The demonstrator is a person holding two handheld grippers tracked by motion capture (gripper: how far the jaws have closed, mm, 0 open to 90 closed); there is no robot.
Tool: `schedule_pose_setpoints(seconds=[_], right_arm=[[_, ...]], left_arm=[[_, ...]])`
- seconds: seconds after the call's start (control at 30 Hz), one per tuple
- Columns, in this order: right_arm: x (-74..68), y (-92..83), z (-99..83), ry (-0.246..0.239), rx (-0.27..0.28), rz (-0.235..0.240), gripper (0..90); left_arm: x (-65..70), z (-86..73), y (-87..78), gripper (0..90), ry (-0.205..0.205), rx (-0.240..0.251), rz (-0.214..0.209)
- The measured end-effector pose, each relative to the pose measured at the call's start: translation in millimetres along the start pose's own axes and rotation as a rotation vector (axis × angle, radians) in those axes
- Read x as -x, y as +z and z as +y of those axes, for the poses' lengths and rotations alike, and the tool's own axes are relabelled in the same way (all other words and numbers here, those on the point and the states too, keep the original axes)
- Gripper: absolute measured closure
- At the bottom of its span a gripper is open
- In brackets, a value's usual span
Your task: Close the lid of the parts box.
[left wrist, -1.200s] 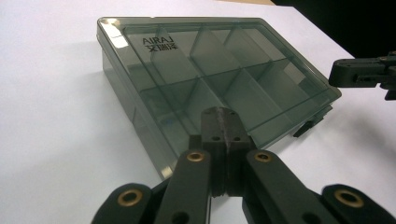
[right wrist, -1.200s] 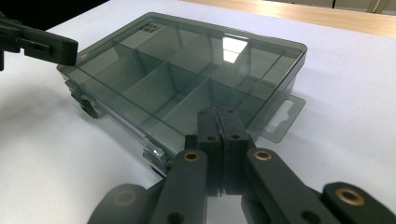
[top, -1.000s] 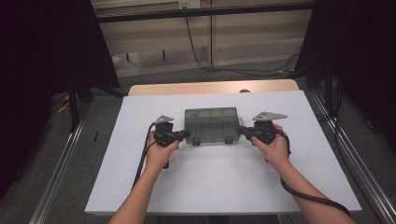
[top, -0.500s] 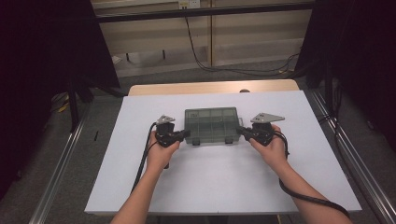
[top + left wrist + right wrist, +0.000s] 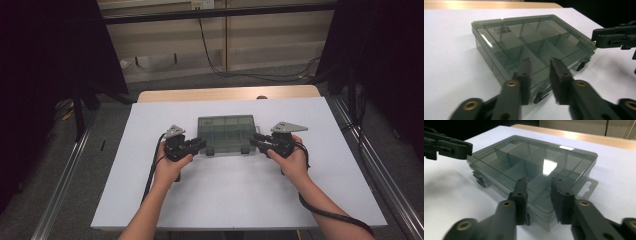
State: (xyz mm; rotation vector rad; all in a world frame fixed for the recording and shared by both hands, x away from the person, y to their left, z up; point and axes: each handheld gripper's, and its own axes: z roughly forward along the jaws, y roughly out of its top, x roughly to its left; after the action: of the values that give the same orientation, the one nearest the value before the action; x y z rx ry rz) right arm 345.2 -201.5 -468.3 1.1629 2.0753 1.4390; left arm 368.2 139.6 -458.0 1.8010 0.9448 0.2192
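A big white sheet (image 5: pixel 240 195) covers a wooden table (image 5: pixel 227 93), with dark curtains on both sides and a grey floor all around. Black cables (image 5: pixel 260 72) lie on the floor behind the table.

Near the middle of the sheet, a bit toward twelve o'clock, sits a smoky see-through plastic organizer box (image 5: pixel 227 134). Its lid is shut and flat. Thin walls inside split it into small compartments. Two little black latches (image 5: pixel 244 149) sit on its front edge, the side at six o'clock.

The left gripper (image 5: pixel 199 145) is at the box's front corner on the nine o'clock side. Its jaws have just been opening. In the left gripper view the fingers (image 5: pixel 525 75) stand a little apart with a gap between them, right at the box corner and over one latch. They pinch nothing.

The right gripper (image 5: pixel 257 141) is at the box's front corner on the three o'clock side. Its jaws have just been opening too. In the right gripper view its fingers (image 5: pixel 560 195) are a little apart, just at the corner, and not squeezing the box.

A person's hands hold both grippers, with bare forearms coming in from six o'clock.
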Motion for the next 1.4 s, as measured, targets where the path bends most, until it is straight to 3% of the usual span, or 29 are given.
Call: schedule_pose_setpoints(seconds=[0.17, 0.27, 0.37, 0.47, 0.5, 0.6, 0.77, 1.27, 1.4], right_arm=[[-4.3, -9.3, 1.1, -0.019, 0.050, 0.002, 48.1], [-4.3, -16.0, -0.5, -0.032, 0.057, 0.008, 39.0], [-2.4, -22.5, -2.8, -0.056, 0.067, 0.013, 30.5], [-1.2, -30.2, -5.6, -0.062, 0.076, 0.021, 23.9], [-1.3, -33.0, -6.6, -0.069, 0.085, 0.017, 21.4], [-1.7, -42.8, -9.9, -0.105, 0.098, 0.010, 14.4], [-2.3, -59.7, -14.7, -0.083, 0.120, 0.002, 9.8], [1.1, -97.5, -33.6, -0.095, 0.131, -0.053, 4.5], [1.3, -104.8, -37.8, -0.102, 0.136, -0.062, 4.4]], left_arm=[[-1.1, 0.1, -7.6, 50.8, 0.010, 0.047, -0.046], [-0.1, -1.0, -11.8, 35.0, 0.029, 0.058, -0.025], [-0.5, -3.3, -17.3, 25.4, 0.058, 0.083, -0.035], [0.2, -5.9, -23.2, 17.8, 0.062, 0.125, -0.021], [-0.4, -7.0, -26.2, 15.8, 0.081, 0.135, -0.015], [-0.5, -9.1, -32.8, 12.0, 0.110, 0.135, 0.007], [-0.1, -12.4, -45.9, 9.2, 0.128, 0.152, 0.015], [-10.8, -29.4, -83.3, 4.4, 0.121, 0.187, 0.031], [-9.8, -32.2, -91.4, 4.0, 0.146, 0.185, 0.033]])
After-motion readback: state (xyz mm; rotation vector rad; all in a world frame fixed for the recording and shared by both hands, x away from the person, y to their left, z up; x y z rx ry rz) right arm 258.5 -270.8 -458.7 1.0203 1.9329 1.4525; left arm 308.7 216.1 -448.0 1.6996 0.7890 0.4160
